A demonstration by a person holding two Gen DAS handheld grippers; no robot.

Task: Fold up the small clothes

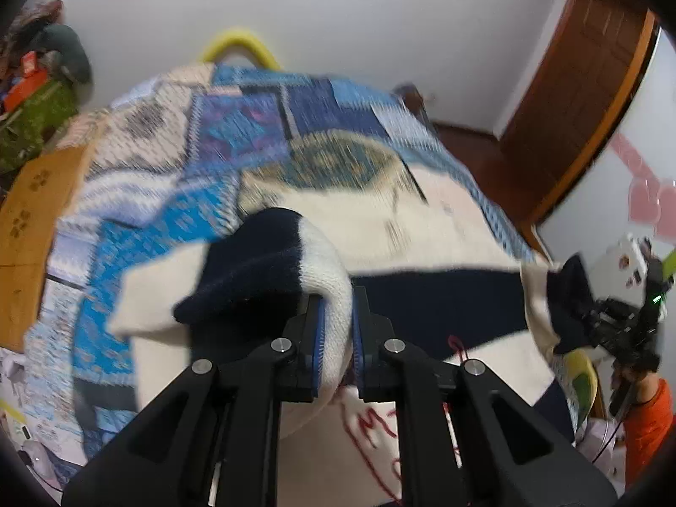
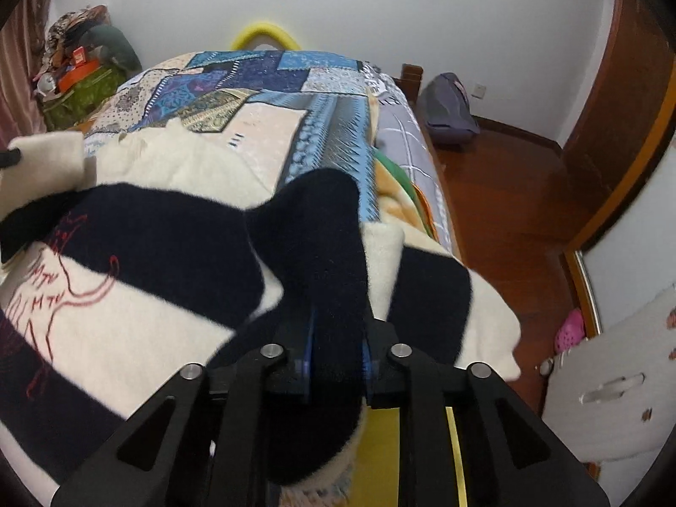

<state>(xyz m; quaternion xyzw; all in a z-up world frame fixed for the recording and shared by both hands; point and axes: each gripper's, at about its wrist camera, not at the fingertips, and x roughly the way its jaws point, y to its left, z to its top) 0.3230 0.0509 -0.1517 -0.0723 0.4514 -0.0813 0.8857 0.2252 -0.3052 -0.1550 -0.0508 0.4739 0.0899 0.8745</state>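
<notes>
- gripping closest to me on the left side, my left gripper (image 1: 336, 338) is pinching a bunched cream edge of the sweater (image 1: 422, 236), with the blue pads (image 1: 319, 338) pressed into the knit from both sides.
- draping over and past that pinch, a dark navy part of the same garment, probably a sleeve or cuff, is folding toward the left; the left view is blurred, so i am guessing that this side is in motion.
- lying across the patchwork bedspread (image 1: 177, 194), the sweater is showing its cream and navy bands and some red stitched lettering, with the middle resting on the bed and both ends lifted.
- clamping on the right side, my right gripper (image 2: 336, 355) is holding a thick roll of the navy knit, and the fabric is filling the gap between the fingers completely.
- hanging beyond that grip, a cream and navy flap is reaching toward the bed's right edge, near the wooden floor (image 2: 507, 194).
- judging from both ends being held up, i am working through an early fold, bringing the sides or sleeves in over the body.
- planning the next move, i am needing to carry both pinches inward evenly, lay them flat on the chest and only then let go, so that the thick knit is not bunching.
</notes>
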